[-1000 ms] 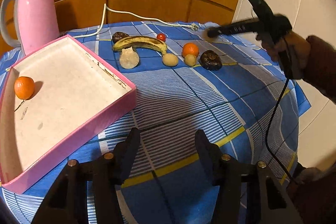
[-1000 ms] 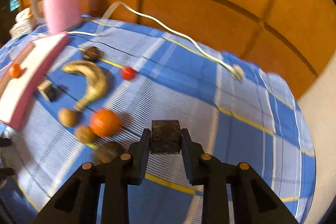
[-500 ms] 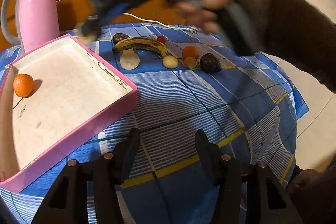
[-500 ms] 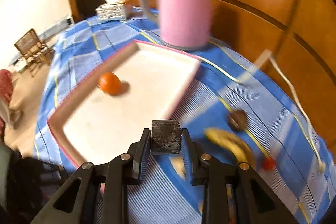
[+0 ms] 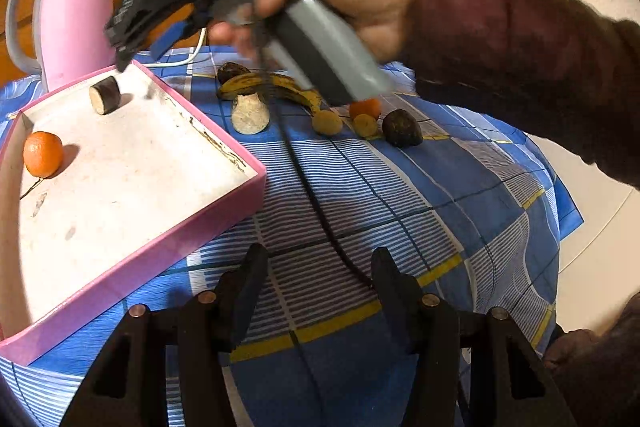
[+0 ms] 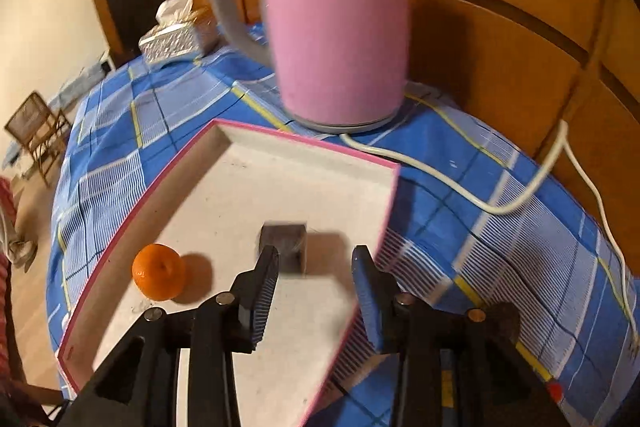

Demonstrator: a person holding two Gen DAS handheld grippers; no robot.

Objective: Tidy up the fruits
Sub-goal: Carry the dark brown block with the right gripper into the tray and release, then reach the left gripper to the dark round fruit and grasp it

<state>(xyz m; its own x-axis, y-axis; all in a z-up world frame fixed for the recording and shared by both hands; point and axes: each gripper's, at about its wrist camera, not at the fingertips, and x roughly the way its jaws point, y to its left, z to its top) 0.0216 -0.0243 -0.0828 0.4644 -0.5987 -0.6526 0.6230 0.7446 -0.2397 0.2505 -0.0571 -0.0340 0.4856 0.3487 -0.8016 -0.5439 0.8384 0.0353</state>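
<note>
A pink tray (image 5: 160,247) (image 6: 304,139) holds an orange (image 5: 43,154) (image 6: 159,271) and a dark-skinned cut fruit piece (image 5: 105,95) (image 6: 284,247). My right gripper (image 6: 316,267) (image 5: 120,55) hovers over the tray's far corner. Its jaws are opening, and the piece lies loose just ahead of them, touching neither pad. My left gripper (image 5: 320,267) stands open over the tablecloth with nothing between its fingers. On the cloth remain a banana (image 5: 256,83), a pale cut piece (image 5: 250,111), an orange (image 5: 366,107), two small tan fruits (image 5: 327,122) and a dark fruit (image 5: 401,128).
A pink kettle (image 5: 76,15) (image 6: 336,19) stands right behind the tray, its white cord (image 6: 480,195) trailing across the blue checked cloth. A tissue box (image 6: 176,35) sits further back. A hand and dark red sleeve (image 5: 500,39) reach over the fruit row. Wooden panels back the table.
The right gripper swung from the fruit row over to the tray and let go of the dark piece, which now lies in the tray. The left gripper stayed put.
</note>
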